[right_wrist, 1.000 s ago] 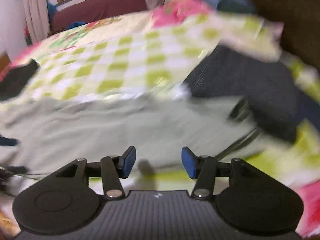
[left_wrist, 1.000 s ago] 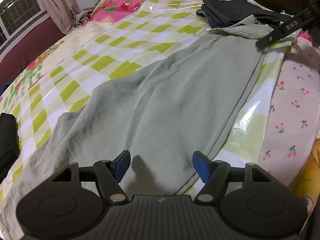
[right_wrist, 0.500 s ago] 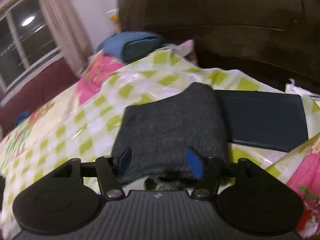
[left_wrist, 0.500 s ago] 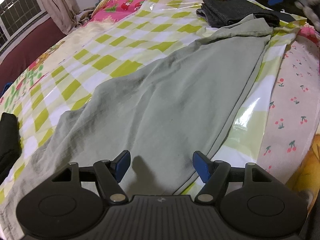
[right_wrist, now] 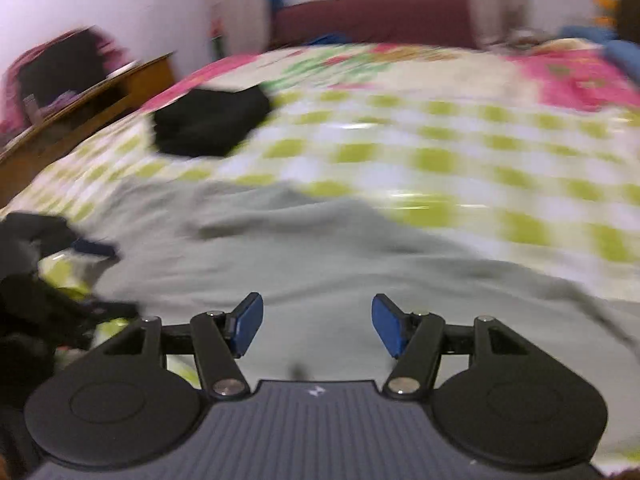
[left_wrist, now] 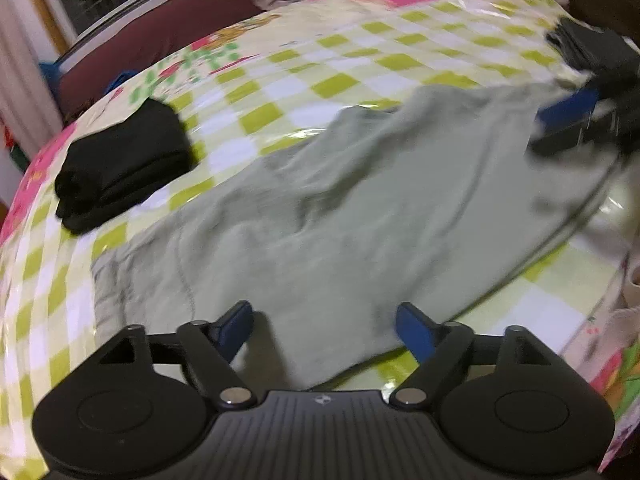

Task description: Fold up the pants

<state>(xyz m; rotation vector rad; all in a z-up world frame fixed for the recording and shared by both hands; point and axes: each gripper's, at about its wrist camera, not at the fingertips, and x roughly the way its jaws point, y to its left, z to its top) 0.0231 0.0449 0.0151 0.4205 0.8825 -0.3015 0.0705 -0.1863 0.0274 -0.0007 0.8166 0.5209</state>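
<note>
The pale green pants [left_wrist: 360, 216] lie spread across the bed, on a glossy cover checked in lime and white [left_wrist: 360, 76]. In the left wrist view they run from lower left, where a stitched, gathered end sits near the bed's edge, up to the far right. They are not flat: soft ridges and creases cross the middle.

The left gripper [left_wrist: 324, 330] hangs just above the near edge of the pants, pointing down at them. Its blue pads [left_wrist: 414, 330] stand far apart and the jaws are opening; the cloth lies below the gap, and nothing is pinched between them.

The right gripper [right_wrist: 316, 328] is over the other end of the garment, also tilted down at the fabric. Its jaws are apart with nothing clamped; the green cloth fills the view beneath and beyond them. This view is badly blurred, so I cannot tell whether the tips touch the cloth. The right gripper [left_wrist: 580, 120] shows in the left view too, at the far right end of the pants.

A folded black garment [left_wrist: 124, 164] rests on the cover beyond the pants, apart from them. A dark grey folded pile [left_wrist: 588, 48] sits by the far end.
</note>
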